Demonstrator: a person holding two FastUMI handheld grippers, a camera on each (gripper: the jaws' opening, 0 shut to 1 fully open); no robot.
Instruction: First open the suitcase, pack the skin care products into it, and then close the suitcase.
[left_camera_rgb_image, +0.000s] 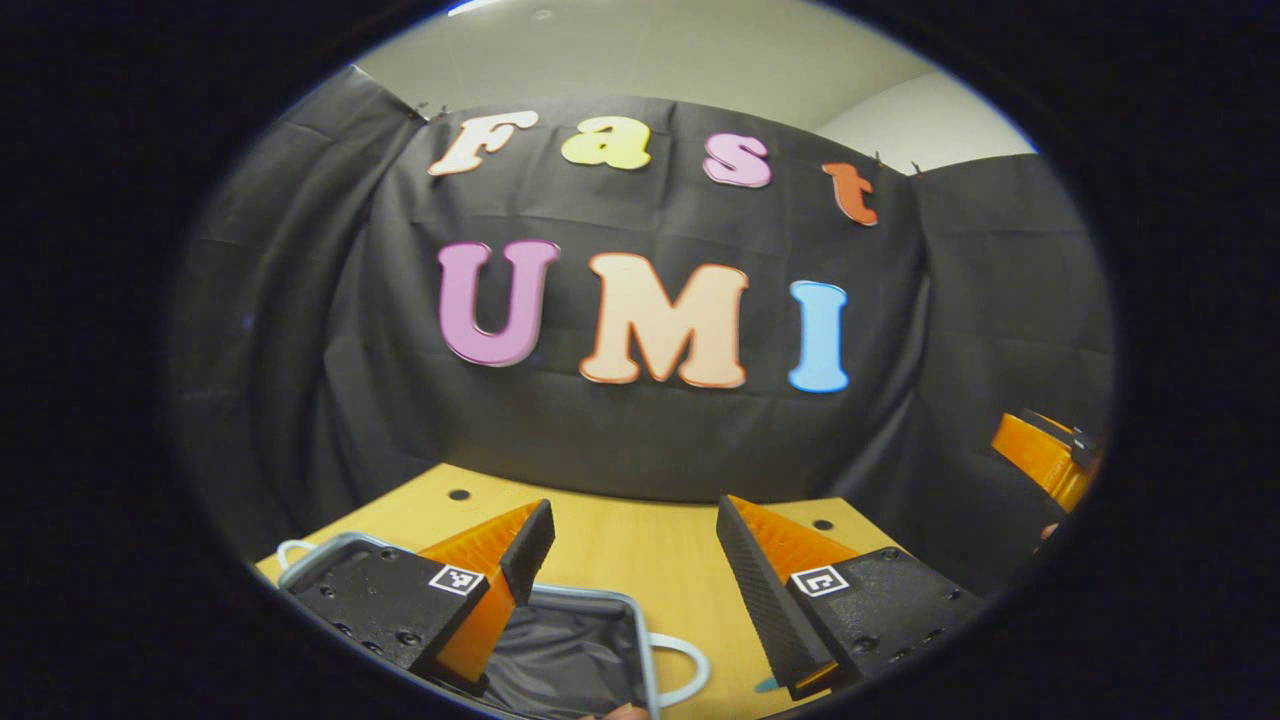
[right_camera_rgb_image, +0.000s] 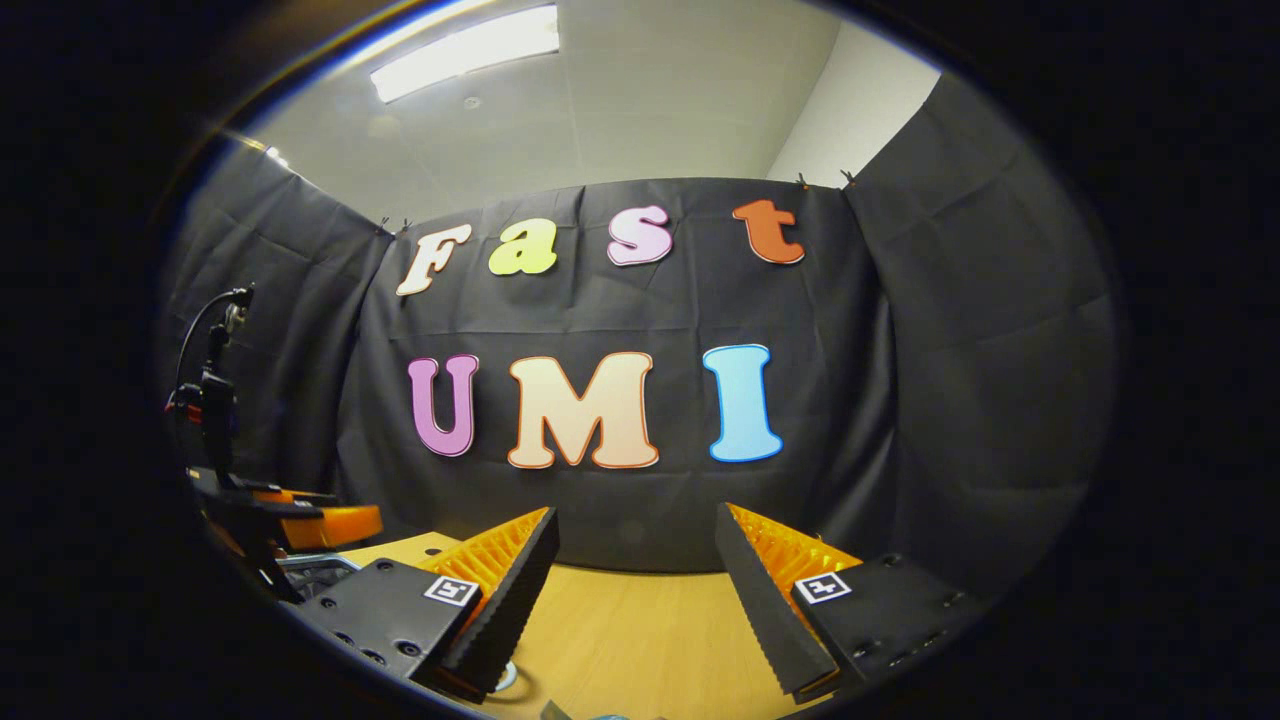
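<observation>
Both pairs of tongs hang raised above the light wooden desk (left_camera_rgb_image: 640, 545), pointed at the black cloth wall rather than down at the work, so they look to be between moves, not reaching for anything.

The left tongs (left_camera_rgb_image: 635, 545) stand wide apart with nothing between them. Below them lies the small suitcase with a pale grey-blue rim and dark grey fabric lining (left_camera_rgb_image: 575, 650), its top already open toward the ceiling. A looped pale handle (left_camera_rgb_image: 685, 665) sticks out from its near side over the desk. The part of the lining I can see is bare cloth; whether any skin care products lie deeper inside I cannot tell, since the bottom of the case is cut off. A small teal item (left_camera_rgb_image: 765, 685) peeks out on the desk just beside the right-hand finger, too little of it showing to name.

The right tongs (right_camera_rgb_image: 635, 555) are likewise spread and hold nothing, over bare desk. From that side the other gripper's body shows off to the left.

I judge the opening step done and the packing step in hand, with the lid left up for it.
</observation>
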